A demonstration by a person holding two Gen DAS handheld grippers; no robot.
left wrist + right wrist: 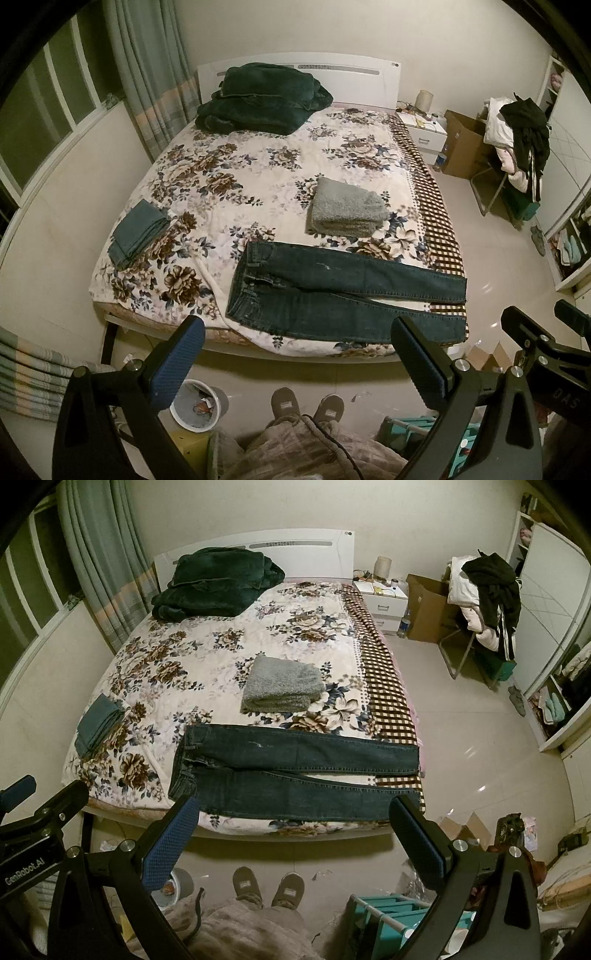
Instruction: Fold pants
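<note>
Through the left wrist camera I am seeing the jeans (343,291) lying flat along the bed's (258,166) near edge, waistband left, legs running right, ahead of my spread, empty left gripper (297,363).

Through the right wrist camera, my right gripper (293,840) is hanging equally spread, nearer the cuffs.

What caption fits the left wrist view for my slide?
Open left claw held above the foot of a floral bed, dark jeans spread flat, unfolded.
</note>
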